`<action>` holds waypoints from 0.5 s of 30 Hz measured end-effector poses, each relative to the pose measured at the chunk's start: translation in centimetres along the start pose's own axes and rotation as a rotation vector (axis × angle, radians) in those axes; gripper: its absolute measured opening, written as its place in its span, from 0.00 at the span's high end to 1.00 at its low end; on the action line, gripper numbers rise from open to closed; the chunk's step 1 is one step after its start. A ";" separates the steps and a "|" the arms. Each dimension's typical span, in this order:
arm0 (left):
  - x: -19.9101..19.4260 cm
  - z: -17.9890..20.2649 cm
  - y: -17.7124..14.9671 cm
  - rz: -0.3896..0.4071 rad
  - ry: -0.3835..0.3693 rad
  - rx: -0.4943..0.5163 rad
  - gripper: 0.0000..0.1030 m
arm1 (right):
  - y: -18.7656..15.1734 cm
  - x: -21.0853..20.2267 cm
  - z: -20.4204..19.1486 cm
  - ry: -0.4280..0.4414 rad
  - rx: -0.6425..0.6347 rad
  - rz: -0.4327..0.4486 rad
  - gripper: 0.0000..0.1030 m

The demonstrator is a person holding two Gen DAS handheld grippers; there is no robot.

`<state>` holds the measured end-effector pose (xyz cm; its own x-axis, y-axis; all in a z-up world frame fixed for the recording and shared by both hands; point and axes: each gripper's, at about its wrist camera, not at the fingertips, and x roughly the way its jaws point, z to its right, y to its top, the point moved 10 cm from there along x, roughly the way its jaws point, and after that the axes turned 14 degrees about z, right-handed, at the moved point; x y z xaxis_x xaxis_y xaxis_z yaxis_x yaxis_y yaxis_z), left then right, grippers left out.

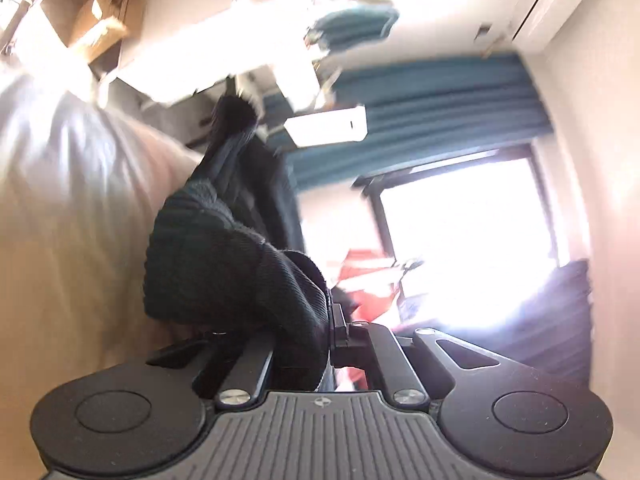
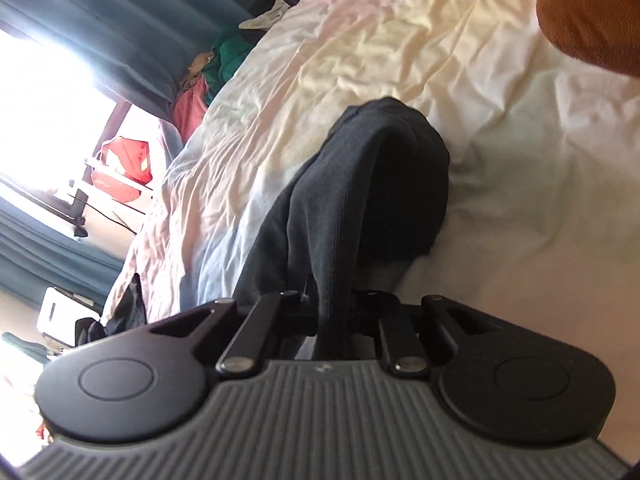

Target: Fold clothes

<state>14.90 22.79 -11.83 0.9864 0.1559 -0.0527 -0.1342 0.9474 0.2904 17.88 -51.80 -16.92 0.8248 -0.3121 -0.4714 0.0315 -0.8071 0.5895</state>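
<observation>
Between the jaws of the left gripper (image 1: pixel 316 344) a dark ribbed knit garment (image 1: pixel 224 264) is pinched, the fingers pressed together on a fold of it. The cloth bunches up just ahead of the jaws and trails away in a long, narrow strip toward the far side of the room, raised clear of the pale bed sheet (image 1: pixel 68 216) at the left of that view. In the right wrist view the right gripper (image 2: pixel 334 312) is likewise clamped on dark grey fabric (image 2: pixel 352 184), its fingers closed tight on a narrow pleat; whether this is the same garment cannot be told. From there the fabric arches forward in a hump and comes down on the wrinkled white sheet (image 2: pixel 360 56) of the bed.

Beyond the bed hang teal curtains (image 1: pixel 432 108) beside a bright window (image 1: pixel 468 220), washed out by daylight. A red bag (image 2: pixel 124 164) sits near the window, and a heap of pink and green clothes (image 2: pixel 208 84) lies at the bed's far edge. An orange-brown rounded object (image 2: pixel 592 16), blurred, fills the upper right corner of the right view. Cardboard boxes (image 1: pixel 104 28) show at the upper left of the left view.
</observation>
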 end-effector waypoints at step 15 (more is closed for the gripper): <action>-1.3 -2.9 6.9 0.036 0.202 0.247 0.94 | 3.9 -0.3 5.0 -0.093 0.129 0.068 0.81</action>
<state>12.43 29.89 -12.51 0.9391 0.2642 -0.2196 -0.1175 0.8476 0.5174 14.92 -57.33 -17.76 0.7666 -0.4085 -0.4955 -0.1004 -0.8383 0.5359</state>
